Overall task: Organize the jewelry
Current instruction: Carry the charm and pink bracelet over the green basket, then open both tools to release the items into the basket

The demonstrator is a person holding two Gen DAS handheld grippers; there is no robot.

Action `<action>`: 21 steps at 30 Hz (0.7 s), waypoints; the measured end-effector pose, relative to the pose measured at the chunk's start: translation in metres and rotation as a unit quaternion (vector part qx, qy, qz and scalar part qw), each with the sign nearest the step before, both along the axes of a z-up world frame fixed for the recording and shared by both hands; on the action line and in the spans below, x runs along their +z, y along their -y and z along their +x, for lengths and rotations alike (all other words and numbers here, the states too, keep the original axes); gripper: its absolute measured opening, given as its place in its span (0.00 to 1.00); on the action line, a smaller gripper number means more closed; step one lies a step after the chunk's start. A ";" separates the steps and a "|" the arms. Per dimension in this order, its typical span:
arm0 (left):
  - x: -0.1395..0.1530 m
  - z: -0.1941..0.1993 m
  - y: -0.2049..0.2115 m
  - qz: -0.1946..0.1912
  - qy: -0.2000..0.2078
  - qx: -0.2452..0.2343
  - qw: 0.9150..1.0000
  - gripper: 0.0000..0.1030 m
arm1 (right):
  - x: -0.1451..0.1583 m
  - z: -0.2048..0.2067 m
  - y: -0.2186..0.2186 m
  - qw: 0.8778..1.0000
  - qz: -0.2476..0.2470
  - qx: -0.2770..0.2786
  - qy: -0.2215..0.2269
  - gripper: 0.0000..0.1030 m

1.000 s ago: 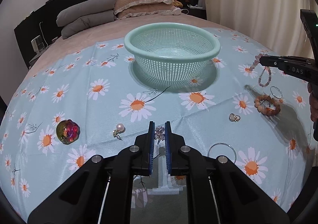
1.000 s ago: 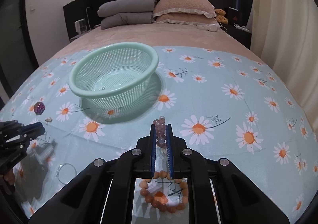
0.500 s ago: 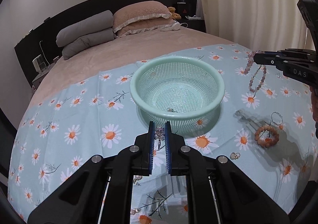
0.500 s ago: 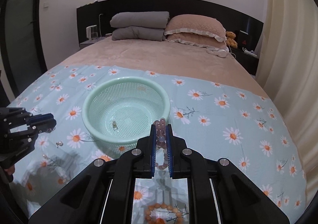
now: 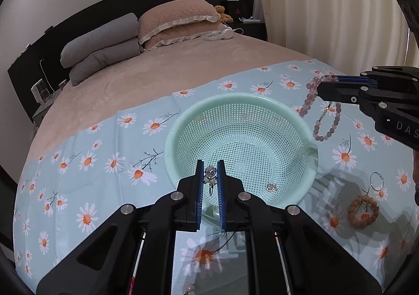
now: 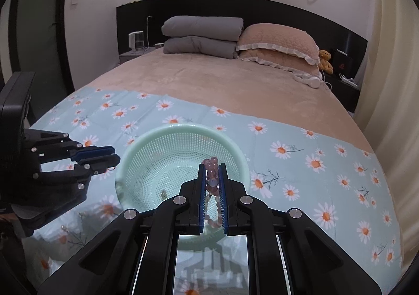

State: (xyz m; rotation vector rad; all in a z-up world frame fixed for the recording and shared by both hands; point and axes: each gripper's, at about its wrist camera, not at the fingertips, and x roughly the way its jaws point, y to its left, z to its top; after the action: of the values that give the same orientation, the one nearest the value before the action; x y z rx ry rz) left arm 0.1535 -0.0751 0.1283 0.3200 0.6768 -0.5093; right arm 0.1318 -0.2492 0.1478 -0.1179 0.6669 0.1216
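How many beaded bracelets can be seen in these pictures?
2. The pink bracelet hangs from the right gripper beside the basket. The orange bracelet lies on the daisy cloth, right of the basket. Others may be hidden.

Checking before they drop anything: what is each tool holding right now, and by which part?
Left tool: sparkly earring, pinched at its crystal cluster. Right tool: pink bead bracelet, gripped at its top beads, loop hanging.

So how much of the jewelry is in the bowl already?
Just one small piece lies in the green basket. The left gripper holds a sparkly ring above it, and the right gripper holds a pink bead bracelet. An orange bead bracelet and thin hoop still wait on the cloth.
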 end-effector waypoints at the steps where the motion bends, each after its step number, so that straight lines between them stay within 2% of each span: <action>1: -0.003 0.004 0.003 0.002 -0.002 -0.002 1.000 0.10 | -0.004 0.004 -0.001 1.000 -0.002 0.000 -0.004 0.08; 7: -0.018 0.021 0.014 -0.006 -0.025 -0.008 1.000 0.10 | -0.025 0.017 0.000 1.000 0.004 0.004 -0.024 0.09; 14: -0.027 0.027 0.020 0.003 -0.032 -0.014 0.999 0.11 | -0.033 0.023 0.004 1.000 -0.003 0.001 -0.030 0.12; 15: -0.026 0.028 0.020 0.001 -0.032 -0.018 0.999 0.13 | -0.033 0.023 0.005 0.999 -0.003 0.002 -0.032 0.12; 17: -0.025 0.027 0.018 0.008 -0.015 -0.013 1.000 0.35 | -0.032 0.022 0.005 1.000 -0.006 -0.001 -0.028 0.17; 18: -0.023 0.025 0.016 0.011 -0.003 -0.006 1.000 0.51 | -0.030 0.022 0.007 1.000 -0.006 -0.006 -0.025 0.23; 19: -0.019 0.024 0.012 0.007 0.005 -0.001 1.000 0.59 | -0.029 0.020 0.009 1.000 -0.002 -0.009 -0.021 0.40; 21: -0.012 0.022 0.005 -0.004 0.009 0.000 1.000 0.60 | -0.025 0.015 0.013 1.000 0.003 -0.015 -0.010 0.51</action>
State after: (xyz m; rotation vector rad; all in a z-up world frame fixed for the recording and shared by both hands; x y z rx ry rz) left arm 0.1756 -0.0798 0.1161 0.3160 0.6572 -0.5096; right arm 0.1470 -0.2623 0.1223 -0.1012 0.6881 0.0968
